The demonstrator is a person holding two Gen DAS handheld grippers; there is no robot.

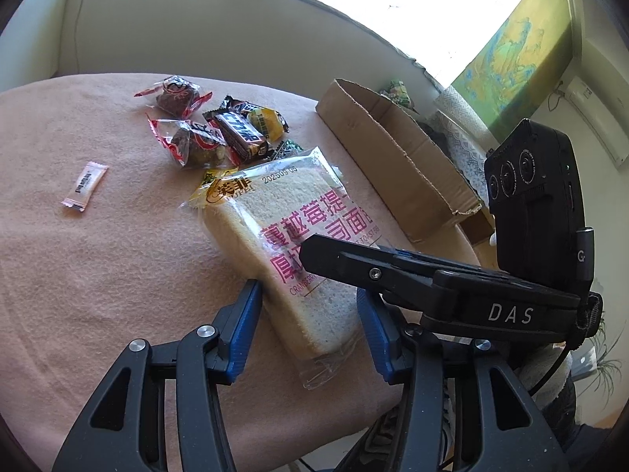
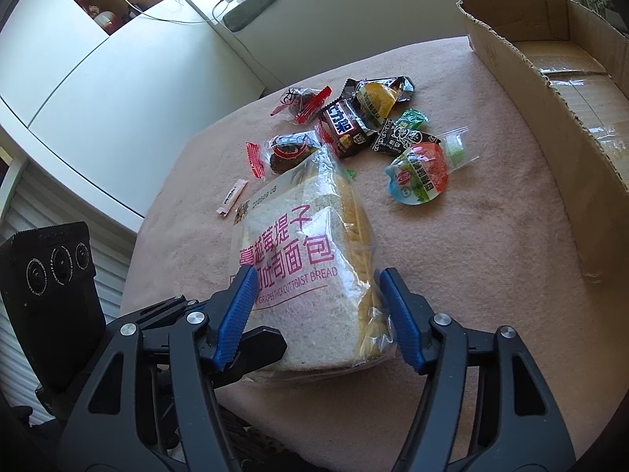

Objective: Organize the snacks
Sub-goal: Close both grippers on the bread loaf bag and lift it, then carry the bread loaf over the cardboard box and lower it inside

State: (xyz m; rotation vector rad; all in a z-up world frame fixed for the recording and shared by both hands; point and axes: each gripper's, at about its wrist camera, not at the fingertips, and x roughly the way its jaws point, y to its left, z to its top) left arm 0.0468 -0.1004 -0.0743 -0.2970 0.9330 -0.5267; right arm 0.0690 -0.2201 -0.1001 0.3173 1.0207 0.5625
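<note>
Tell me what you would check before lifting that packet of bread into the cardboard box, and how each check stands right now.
1. Bread packet sits between the right gripper fingers: ok.
2. Right pads press the packet: cannot tell; the far pad seems just off the wrapper.
3. Left gripper grips the packet's other end: cannot tell, though the bread lies between its fingers.
4. Cardboard box is open with bare floor showing: ok.
5. Path to the box is free: not ok, a jelly cup and sweets lie between.
6. Packet is free of the snack pile: cannot tell; its far end touches wrappers.

Glossy clear plastic bread bag (image 2: 298, 259), matt fuzzy tablecloth (image 2: 471, 259), cardboard box (image 2: 550, 126)
</note>
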